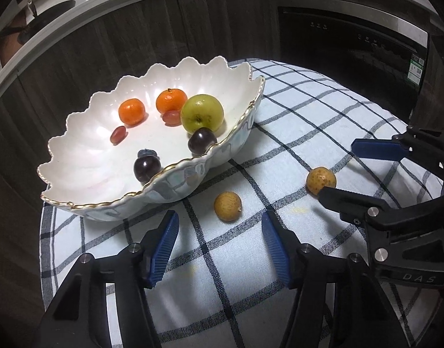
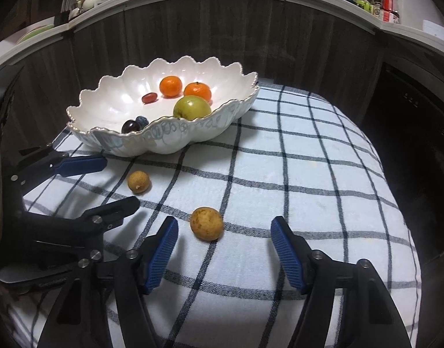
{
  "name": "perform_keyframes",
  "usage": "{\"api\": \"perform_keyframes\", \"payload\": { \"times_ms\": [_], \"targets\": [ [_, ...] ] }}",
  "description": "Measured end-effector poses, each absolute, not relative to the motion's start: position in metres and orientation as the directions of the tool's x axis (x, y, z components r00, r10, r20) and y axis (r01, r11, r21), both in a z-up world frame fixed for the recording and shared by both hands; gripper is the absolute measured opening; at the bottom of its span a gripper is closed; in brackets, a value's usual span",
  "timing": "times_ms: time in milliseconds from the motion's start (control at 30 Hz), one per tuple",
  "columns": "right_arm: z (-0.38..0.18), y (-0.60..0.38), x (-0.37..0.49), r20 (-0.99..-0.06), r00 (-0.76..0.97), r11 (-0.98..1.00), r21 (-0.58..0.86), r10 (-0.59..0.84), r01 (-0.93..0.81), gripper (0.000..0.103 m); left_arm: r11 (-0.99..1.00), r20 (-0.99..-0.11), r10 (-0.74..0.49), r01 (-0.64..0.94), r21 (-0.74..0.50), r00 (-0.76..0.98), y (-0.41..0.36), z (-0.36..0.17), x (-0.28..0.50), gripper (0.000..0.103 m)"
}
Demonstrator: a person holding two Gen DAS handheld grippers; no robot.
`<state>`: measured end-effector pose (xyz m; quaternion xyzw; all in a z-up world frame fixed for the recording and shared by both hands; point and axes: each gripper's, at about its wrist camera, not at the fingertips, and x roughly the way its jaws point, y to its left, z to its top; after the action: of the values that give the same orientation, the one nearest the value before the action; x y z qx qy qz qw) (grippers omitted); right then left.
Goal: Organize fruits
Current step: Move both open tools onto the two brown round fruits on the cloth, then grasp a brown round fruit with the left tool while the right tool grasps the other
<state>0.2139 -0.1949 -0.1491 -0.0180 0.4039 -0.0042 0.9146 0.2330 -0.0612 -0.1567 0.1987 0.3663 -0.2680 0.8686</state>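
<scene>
Tabletop point(image 2: 323, 174) under a checked cloth point(image 1: 309, 110) carries a scalloped white bowl point(image 2: 106, 101) near its far left edge, long axis running left to right, holding oranges, an apple point(image 1: 201, 113), plums and grapes. Two small brown fruits lie apart on bare cloth nearby. Left hand-held gripper point(image 1: 219, 245) gapes wide behind one fruit point(image 1: 227, 206); right hand-held gripper point(image 2: 224, 250) gapes wide around the other point(image 2: 206, 223).

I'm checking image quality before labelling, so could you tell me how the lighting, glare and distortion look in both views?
Left wrist view: strong fisheye bending of the counter edge, dark vignetted corners, soft glare inside the white bowl. Right wrist view: same curvature, checked cloth evenly lit, dim cabinets behind, short shadows beside the two brown fruits.
</scene>
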Motion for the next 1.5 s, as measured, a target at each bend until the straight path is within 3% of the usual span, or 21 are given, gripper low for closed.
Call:
{"api": "perform_keyframes", "payload": {
  "times_ms": [167, 267, 667, 867, 967, 1067, 1500],
  "targets": [
    [-0.156, -0.196, 0.218, -0.752, 0.659, 1.000, -0.016, -0.002, -0.014, 0.058, 0.765, -0.749, -0.328, 0.627, 0.146, 0.575, -0.065, -0.160, 0.236, 0.058],
    [-0.158, -0.197, 0.221, -0.761, 0.649, 1.000, 0.006, 0.021, -0.025, 0.054, 0.755, -0.757, -0.335, 0.641, 0.141, 0.561, -0.069, -0.161, 0.239, 0.052],
    [-0.164, -0.197, 0.229, -0.779, 0.625, 0.998, 0.045, 0.056, -0.034, 0.048, 0.735, -0.771, -0.355, 0.667, 0.120, 0.529, -0.075, -0.165, 0.248, 0.041],
    [-0.165, -0.193, 0.231, -0.785, 0.615, 0.998, 0.047, 0.070, -0.052, 0.037, 0.728, -0.774, -0.365, 0.677, 0.109, 0.517, -0.076, -0.165, 0.248, 0.033],
    [-0.165, -0.194, 0.232, -0.786, 0.614, 0.998, 0.050, 0.069, -0.048, 0.033, 0.730, -0.775, -0.359, 0.674, 0.114, 0.520, -0.077, -0.165, 0.247, 0.023],
    [-0.164, -0.196, 0.232, -0.784, 0.616, 0.997, 0.061, 0.073, -0.042, 0.028, 0.741, -0.775, -0.358, 0.664, 0.104, 0.521, -0.075, -0.165, 0.247, 0.023],
    [-0.157, -0.196, 0.226, -0.779, 0.623, 0.998, 0.054, 0.067, -0.040, 0.027, 0.761, -0.779, -0.343, 0.642, 0.098, 0.525, -0.073, -0.163, 0.233, 0.022]
  ]
}}
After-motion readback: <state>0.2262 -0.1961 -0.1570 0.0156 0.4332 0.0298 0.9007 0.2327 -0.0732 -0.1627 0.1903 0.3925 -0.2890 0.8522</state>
